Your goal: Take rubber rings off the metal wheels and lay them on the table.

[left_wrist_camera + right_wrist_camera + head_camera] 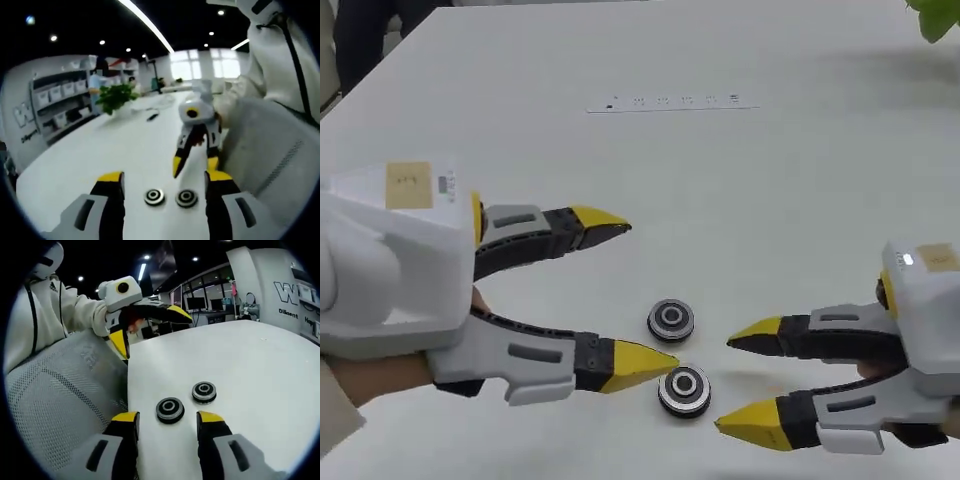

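Stretching away from the person, a wide white table point(770, 180) lies mostly bare, so there is free room on the far side. A power strip point(670, 102) sits well off. In the right gripper view the table's near edge runs close to the work, beside a mesh chair point(60, 405), leaving little margin there. The left gripper point(645, 295) and right gripper point(728, 384) face each other, each with jaws spread apart and holding nothing, probably poised to brace and peel. Between them two metal wheels point(671, 320) lie flat, close but apart. Their dark rubber rings point(664, 393) appear to be seated still.
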Demonstrator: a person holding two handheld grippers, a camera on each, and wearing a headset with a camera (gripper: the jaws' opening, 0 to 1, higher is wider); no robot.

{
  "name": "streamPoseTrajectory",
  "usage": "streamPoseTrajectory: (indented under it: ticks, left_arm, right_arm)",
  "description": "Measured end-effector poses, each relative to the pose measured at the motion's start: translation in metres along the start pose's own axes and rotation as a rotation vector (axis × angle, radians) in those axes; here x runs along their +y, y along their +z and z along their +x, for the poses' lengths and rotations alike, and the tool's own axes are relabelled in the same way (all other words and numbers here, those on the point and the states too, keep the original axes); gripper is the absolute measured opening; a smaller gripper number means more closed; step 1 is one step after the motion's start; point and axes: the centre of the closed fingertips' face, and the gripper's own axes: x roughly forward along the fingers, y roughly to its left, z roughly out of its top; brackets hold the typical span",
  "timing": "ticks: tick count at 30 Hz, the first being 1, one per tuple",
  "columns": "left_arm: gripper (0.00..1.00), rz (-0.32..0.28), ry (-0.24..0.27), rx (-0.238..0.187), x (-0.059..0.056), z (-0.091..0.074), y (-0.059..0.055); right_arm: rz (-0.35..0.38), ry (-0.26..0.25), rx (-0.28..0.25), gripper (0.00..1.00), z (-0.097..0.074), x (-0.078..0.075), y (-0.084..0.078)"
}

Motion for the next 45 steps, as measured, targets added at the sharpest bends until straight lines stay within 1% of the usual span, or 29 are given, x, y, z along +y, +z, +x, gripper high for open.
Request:
streamPoseTrajectory:
  ticks: [4,6,7,10,12,16,22,26,29,32,34,37,39,43,45]
  left_arm:
    - [0.64,0.0,-0.026,0.013,-0.005,0.009,-0.009]
    - [0.6,0.002,-0.044,0.014,-0.009,0.013,-0.014]
    - [0.57,0.012,-0.061,0.018,-0.012,0.015,-0.017]
    - [0.5,0.012,-0.077,0.017,-0.016,0.019,-0.021]
    - [0.48,0.015,-0.093,0.024,-0.02,0.023,-0.025]
    - [0.44,-0.003,-0.116,0.041,-0.025,0.031,-0.034]
    - [0.39,-0.002,-0.151,0.059,-0.035,0.038,-0.044]
    - [0.32,-0.001,-0.154,0.085,-0.036,0.041,-0.056]
    - [0.28,-0.027,-0.148,0.094,-0.034,0.042,-0.062]
    - [0.26,-0.021,-0.153,0.1,-0.035,0.043,-0.064]
    - [0.24,-0.042,-0.161,0.105,-0.038,0.044,-0.067]
    - [0.23,-0.034,-0.163,0.115,-0.039,0.045,-0.071]
    - [0.21,-0.045,-0.165,0.12,-0.04,0.045,-0.073]
    - [0.19,-0.049,-0.153,0.128,-0.037,0.046,-0.077]
    - [0.18,-0.064,-0.15,0.128,-0.036,0.046,-0.077]
  right_arm:
    - [-0.012,0.009,0.01,0.4,0.004,0.0,-0.003]
    - [-0.014,0.014,0.016,0.39,0.005,-0.001,-0.005]
    - [-0.017,0.014,0.023,0.38,0.005,-0.002,-0.006]
    - [-0.021,0.017,0.032,0.36,0.007,-0.003,-0.008]
    - [-0.021,0.02,0.035,0.35,0.008,-0.003,-0.009]
    - [-0.022,0.027,0.04,0.34,0.011,-0.003,-0.01]
    - [-0.033,0.035,0.046,0.31,0.014,-0.002,-0.011]
    - [-0.029,0.035,0.045,0.3,0.016,-0.003,-0.012]
    - [-0.03,0.037,0.049,0.29,0.017,-0.004,-0.014]
    - [-0.033,0.039,0.049,0.28,0.018,-0.004,-0.014]
    - [-0.031,0.04,0.049,0.28,0.018,-0.004,-0.014]
    - [-0.032,0.042,0.05,0.27,0.019,-0.004,-0.015]
    - [-0.032,0.042,0.05,0.26,0.019,-0.005,-0.015]
    - [-0.037,0.041,0.049,0.25,0.02,-0.005,-0.015]
    - [-0.038,0.042,0.051,0.24,0.02,-0.005,-0.016]
